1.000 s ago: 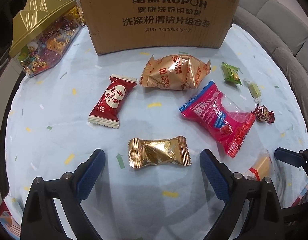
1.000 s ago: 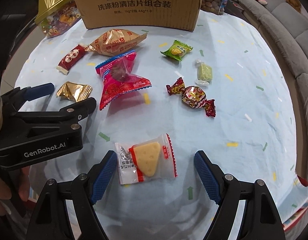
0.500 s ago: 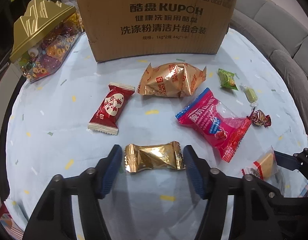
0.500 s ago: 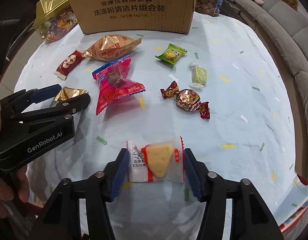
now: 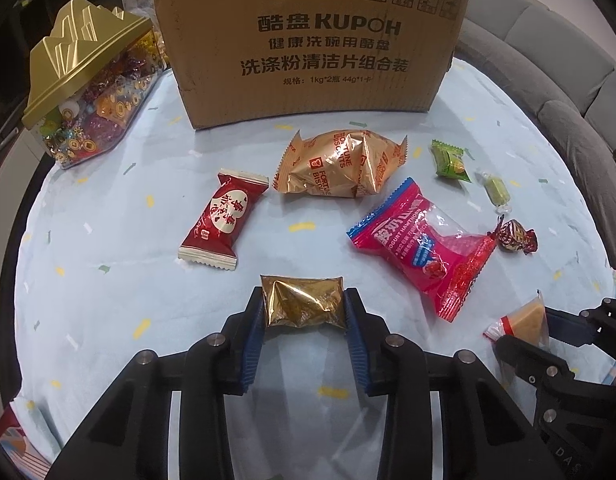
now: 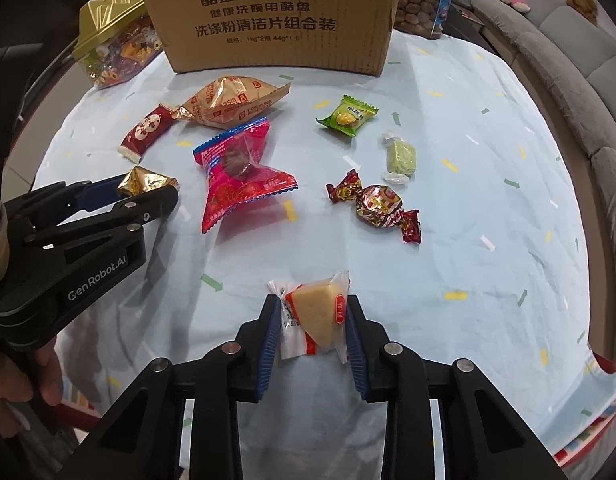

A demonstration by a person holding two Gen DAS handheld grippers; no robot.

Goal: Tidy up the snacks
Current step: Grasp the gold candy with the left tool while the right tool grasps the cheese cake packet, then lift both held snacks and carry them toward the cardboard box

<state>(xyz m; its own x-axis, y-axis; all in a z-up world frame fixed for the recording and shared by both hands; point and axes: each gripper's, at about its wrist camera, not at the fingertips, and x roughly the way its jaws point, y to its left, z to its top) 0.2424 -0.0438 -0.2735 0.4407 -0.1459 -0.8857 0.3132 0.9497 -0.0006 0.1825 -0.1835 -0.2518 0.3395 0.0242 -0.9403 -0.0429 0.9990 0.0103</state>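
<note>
A gold foil candy lies on the pale blue tablecloth. My left gripper is closing on it, blue pads pressing both crumpled ends. In the right wrist view, a clear packet with a yellow cheese wedge stands tilted between the pads of my right gripper, whose jaws are closing and squeezing the wrapper. The left gripper with the gold foil candy shows at that view's left. A cardboard box stands at the table's far side.
Loose on the cloth are a red packet, a fortune biscuit bag, a pink hawthorn bag, a green candy, a pale green sweet and a red-gold twist candy. A gold-lidded candy jar stands far left; a grey sofa curves right.
Both grippers went from wide open to closed onto their snacks. The gold candy's ends crumpled inward, and the cheese packet tipped up between the right pads.
</note>
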